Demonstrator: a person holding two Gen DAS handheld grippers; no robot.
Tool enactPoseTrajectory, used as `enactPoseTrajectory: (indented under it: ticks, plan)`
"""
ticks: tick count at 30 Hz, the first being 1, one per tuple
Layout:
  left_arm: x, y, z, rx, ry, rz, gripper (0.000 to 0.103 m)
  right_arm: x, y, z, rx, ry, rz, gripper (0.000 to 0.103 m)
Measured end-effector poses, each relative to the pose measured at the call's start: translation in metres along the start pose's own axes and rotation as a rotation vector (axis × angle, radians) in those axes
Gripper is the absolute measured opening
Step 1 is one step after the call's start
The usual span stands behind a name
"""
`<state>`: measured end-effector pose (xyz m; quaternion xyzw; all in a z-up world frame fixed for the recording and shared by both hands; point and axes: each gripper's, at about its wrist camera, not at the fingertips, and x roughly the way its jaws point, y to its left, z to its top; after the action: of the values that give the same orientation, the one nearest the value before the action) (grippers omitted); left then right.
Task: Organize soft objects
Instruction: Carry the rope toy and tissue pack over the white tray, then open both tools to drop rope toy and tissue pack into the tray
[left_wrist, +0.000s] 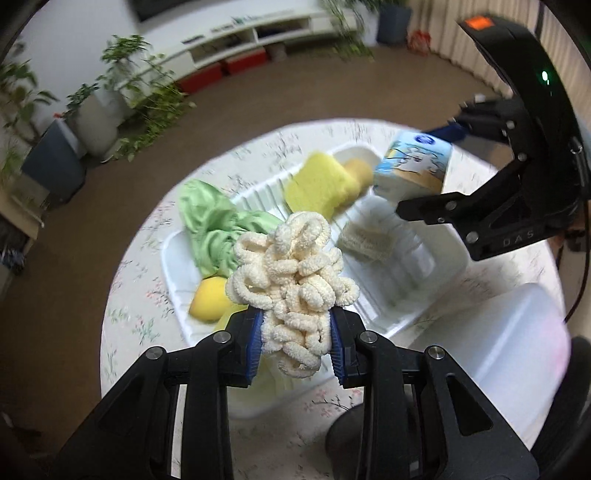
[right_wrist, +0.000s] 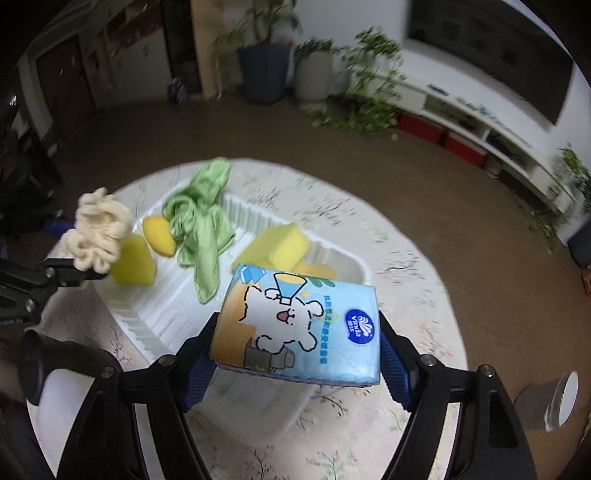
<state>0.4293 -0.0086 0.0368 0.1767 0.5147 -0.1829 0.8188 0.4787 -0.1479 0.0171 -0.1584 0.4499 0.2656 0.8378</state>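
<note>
Your left gripper (left_wrist: 297, 341) is clamped on the cream looped cloth (left_wrist: 295, 267), held above the near end of the white tray (left_wrist: 436, 236) on the floral table (left_wrist: 140, 306), while to the right your right gripper (right_wrist: 295, 350) squeezes the blue tissue pack (right_wrist: 301, 325) over the tray's other end.

Both wrist views close above the white tray (left_wrist: 369, 306) (right_wrist: 147, 317), angled down from opposite ends, sharing it

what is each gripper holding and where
Left gripper clamps the cream looped scrubber at its lower end. Right gripper pinches the tissue pack across its sides.
</note>
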Motion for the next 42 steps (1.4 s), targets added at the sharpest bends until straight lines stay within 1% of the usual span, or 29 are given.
enactPoseTrajectory:
  ticks: [3, 5, 9, 13, 16, 18, 22, 23, 24, 26, 27, 30, 32, 36, 37, 42]
  plan:
    - [0.018, -0.012, 0.005, 0.077, 0.060, 0.025, 0.028, 0.026, 0.006, 0.000, -0.048, 0.070, 0.008, 0.078]
    - [0.026, -0.020, 0.008, 0.117, 0.084, 0.022, 0.028, 0.037, 0.009, -0.003, -0.074, 0.095, 0.010, 0.078]
    - [0.043, -0.028, 0.012, 0.151, 0.134, 0.029, 0.028, 0.057, 0.014, -0.011, -0.096, 0.131, 0.019, 0.078]
    - [0.054, -0.030, 0.019, 0.154, 0.158, 0.020, 0.028, 0.057, 0.015, -0.008, -0.096, 0.115, 0.036, 0.079]
    - [0.063, -0.026, 0.021, 0.151, 0.184, 0.030, 0.028, 0.057, 0.017, -0.008, -0.108, 0.115, 0.038, 0.079]
    - [0.067, -0.024, 0.023, 0.140, 0.198, 0.038, 0.030, 0.057, 0.016, -0.007, -0.105, 0.115, 0.039, 0.079]
    - [0.078, -0.020, 0.026, 0.120, 0.223, 0.062, 0.038, 0.058, 0.017, -0.005, -0.109, 0.119, 0.036, 0.079]
    - [0.080, -0.020, 0.026, 0.119, 0.228, 0.064, 0.038, 0.058, 0.017, -0.005, -0.108, 0.121, 0.036, 0.079]
    - [0.081, -0.020, 0.027, 0.116, 0.229, 0.066, 0.039, 0.058, 0.017, -0.004, -0.106, 0.122, 0.036, 0.079]
    - [0.084, -0.020, 0.026, 0.112, 0.233, 0.062, 0.049, 0.060, 0.015, -0.001, -0.101, 0.128, 0.039, 0.079]
    - [0.086, -0.020, 0.026, 0.112, 0.239, 0.068, 0.051, 0.062, 0.015, 0.000, -0.098, 0.129, 0.040, 0.079]
    - [0.089, -0.020, 0.025, 0.107, 0.240, 0.076, 0.053, 0.065, 0.013, 0.003, -0.084, 0.133, 0.040, 0.079]
    - [0.088, -0.021, 0.025, 0.102, 0.236, 0.074, 0.057, 0.066, 0.012, 0.004, -0.074, 0.134, 0.044, 0.080]
    - [0.085, -0.017, 0.024, 0.082, 0.220, 0.074, 0.060, 0.067, 0.011, 0.004, -0.062, 0.134, 0.047, 0.080]
    - [0.084, -0.015, 0.024, 0.076, 0.216, 0.073, 0.063, 0.066, 0.010, 0.004, -0.055, 0.133, 0.048, 0.080]
    - [0.078, -0.009, 0.023, 0.058, 0.198, 0.071, 0.063, 0.063, 0.005, 0.004, -0.016, 0.118, 0.070, 0.081]
